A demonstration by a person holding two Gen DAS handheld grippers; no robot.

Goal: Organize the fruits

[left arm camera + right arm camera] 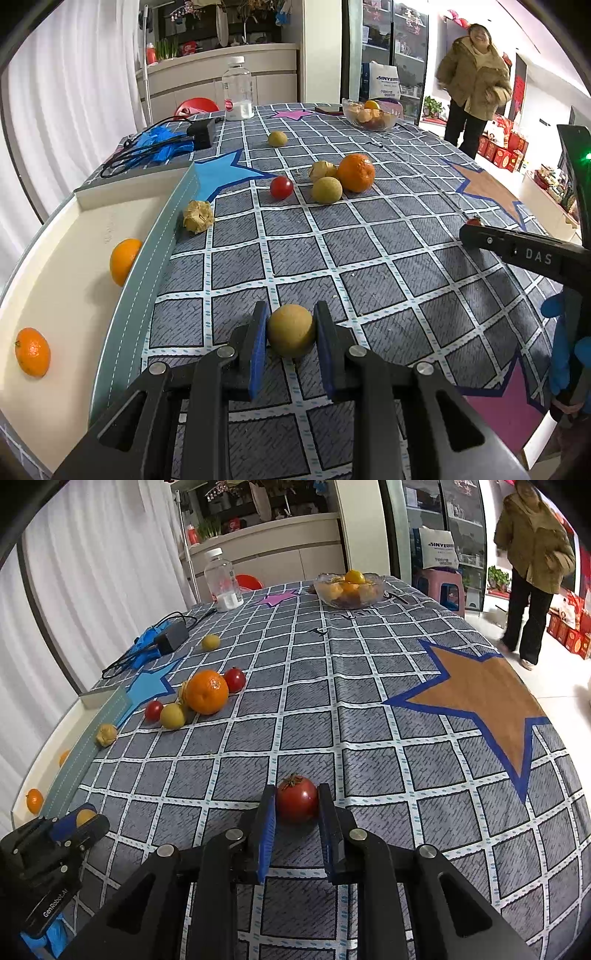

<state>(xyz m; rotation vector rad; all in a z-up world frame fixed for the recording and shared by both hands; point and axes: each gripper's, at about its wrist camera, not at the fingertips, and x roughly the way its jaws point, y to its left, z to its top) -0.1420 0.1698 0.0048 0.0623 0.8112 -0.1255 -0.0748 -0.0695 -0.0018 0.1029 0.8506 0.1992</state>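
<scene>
My left gripper (291, 334) is shut on a tan round fruit (291, 335) just above the checked tablecloth, right of a cream tray (66, 295) that holds two oranges (123, 260) (32, 351). My right gripper (297, 805) is shut on a red tomato (297, 803) at the table's near right. In the middle lie a big orange (206, 692), two small tomatoes (235, 679) (153, 710), a tan fruit (172, 715), husked fruits (198, 216) and a far tan fruit (277, 139).
A glass bowl of fruit (369, 114) and a plastic bottle (238, 90) stand at the table's far end. A black adapter with cable and blue gloves (166, 142) lie far left. A person (474, 81) stands beyond the table at right.
</scene>
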